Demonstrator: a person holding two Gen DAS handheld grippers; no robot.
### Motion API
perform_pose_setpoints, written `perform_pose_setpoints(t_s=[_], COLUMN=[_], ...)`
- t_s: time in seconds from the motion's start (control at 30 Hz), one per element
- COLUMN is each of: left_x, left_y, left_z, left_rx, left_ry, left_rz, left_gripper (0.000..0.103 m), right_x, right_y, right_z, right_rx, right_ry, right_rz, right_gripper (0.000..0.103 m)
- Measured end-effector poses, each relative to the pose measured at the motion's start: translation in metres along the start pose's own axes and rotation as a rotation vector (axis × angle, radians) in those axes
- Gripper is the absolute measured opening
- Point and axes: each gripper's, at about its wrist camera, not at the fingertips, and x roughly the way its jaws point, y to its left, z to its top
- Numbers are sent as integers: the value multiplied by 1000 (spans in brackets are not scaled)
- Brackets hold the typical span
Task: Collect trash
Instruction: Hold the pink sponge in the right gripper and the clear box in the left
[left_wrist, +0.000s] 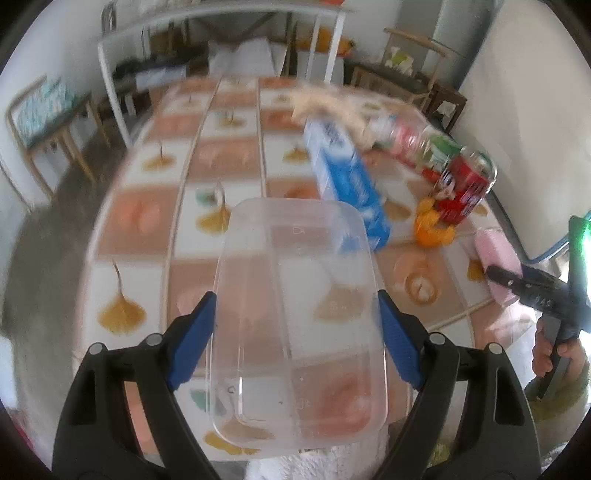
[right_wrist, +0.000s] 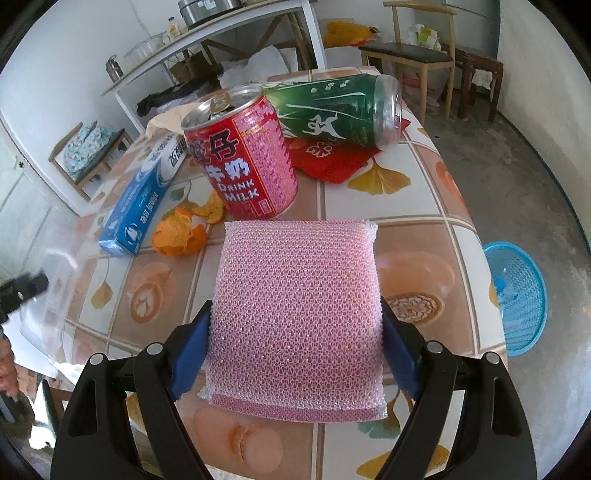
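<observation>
Looking along the left claw, its blue pads clamp the long sides of a clear plastic container, held above the tiled worktop; thin-walled, glossy and light, it probably flexes and slips if squeezed at mid-wall, so the stiffer rim looks the safer hold. At two o'clock of it lie a blue carton, boxy and rigid, a red can and curled orange peel. From the right wrist, the right claw stands wide but filled, gripping a pink mesh scouring pad by its edges; soft, springy and rough, it should compress without damage. Beyond it at twelve o'clock the red milk can stands upright, smooth and dent-prone; a green can lies on its side at one o'clock. A blue basket sits on the floor at three o'clock.
</observation>
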Motion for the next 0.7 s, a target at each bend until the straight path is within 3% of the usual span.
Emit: perform_pose_setpoints(t_s=[0.17,0.37,0.63,0.7], left_x=[21,25,27,28], left_y=[8,6,1,0], left_z=[-14,-16,-18,-19], left_rx=[-24,10,19,16], left_ry=[41,30,12,5], left_rz=[5,35,73,79], left_gripper=[81,84,84,84], right_x=[2,7,12,11], right_y=[7,13,15,14], right_z=[0,4,7,8], right_rx=[-38,-59,-79,-78], right_ry=[35,66,75,72], right_rz=[-25,-46,-89,-94], right_gripper=[83,89,89,82])
